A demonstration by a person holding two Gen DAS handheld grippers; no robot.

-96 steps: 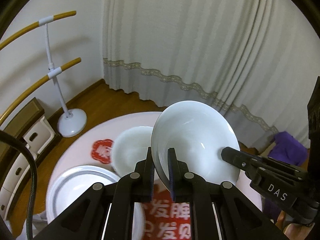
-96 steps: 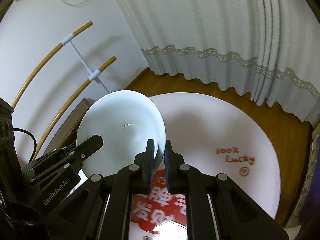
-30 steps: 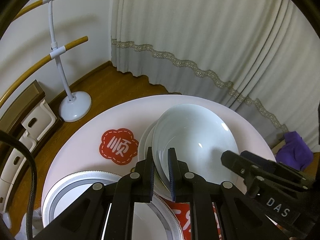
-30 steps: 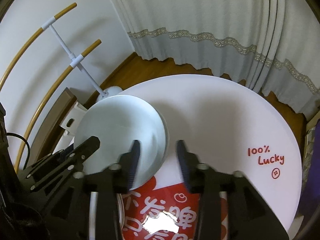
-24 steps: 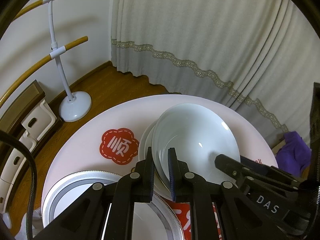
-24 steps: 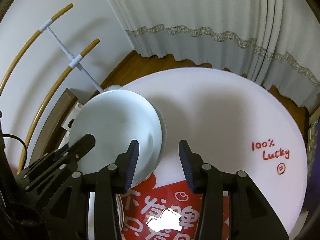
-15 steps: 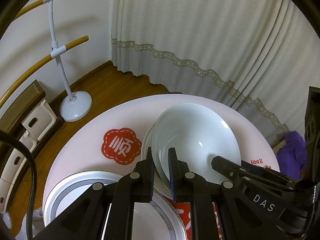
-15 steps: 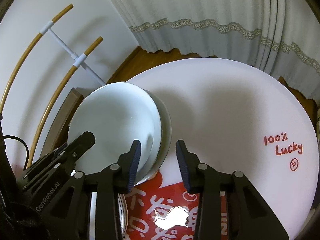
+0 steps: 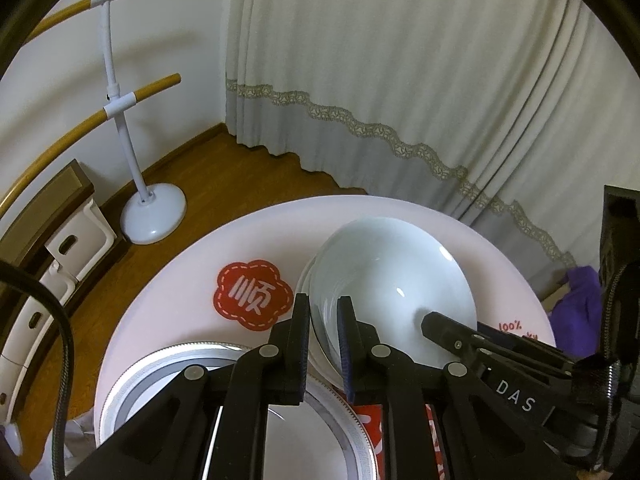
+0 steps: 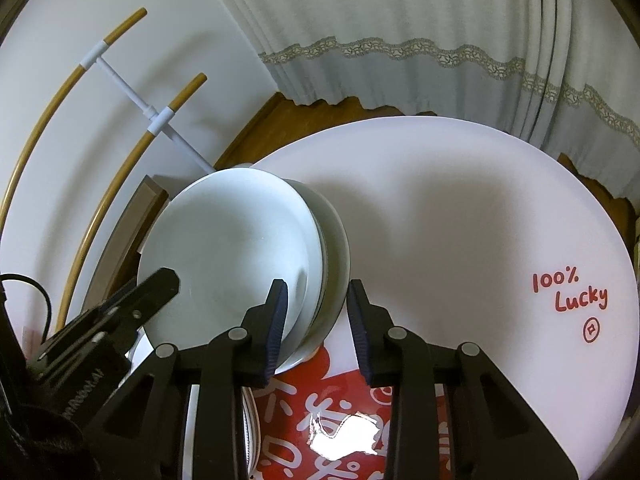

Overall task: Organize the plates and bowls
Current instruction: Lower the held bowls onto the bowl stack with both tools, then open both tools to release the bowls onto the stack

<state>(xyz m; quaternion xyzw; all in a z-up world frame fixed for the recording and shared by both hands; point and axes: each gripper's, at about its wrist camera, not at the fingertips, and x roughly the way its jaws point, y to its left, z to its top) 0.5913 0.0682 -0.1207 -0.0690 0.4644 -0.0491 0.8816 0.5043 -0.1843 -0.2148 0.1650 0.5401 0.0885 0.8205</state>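
A white bowl (image 9: 392,280) leans tilted inside a second white bowl (image 10: 338,248) on the round white table (image 10: 460,220). My left gripper (image 9: 322,312) is shut on the top bowl's near rim. In the right wrist view its black finger (image 10: 164,280) shows at the bowl's left side. My right gripper (image 10: 318,296) straddles the right edge of both stacked rims. Its jaws are closing, and a gap still shows at the pads. A silver-rimmed plate (image 9: 160,360) lies in front of the bowls, partly hidden under my left gripper.
A red flower sticker (image 9: 252,296) and a red printed mat (image 10: 320,420) lie on the table. The "100% Lucky" lettering (image 10: 568,292) marks its right side. Past the far edge stand a white floor stand with wooden bars (image 9: 132,152), a curtain (image 9: 400,80) and a purple cloth (image 9: 580,304).
The bowl, held up by both grippers earlier, now rests in the second bowl. The right gripper let go and opened; over the last second its jaws have narrowed around the rims. The left stays shut.
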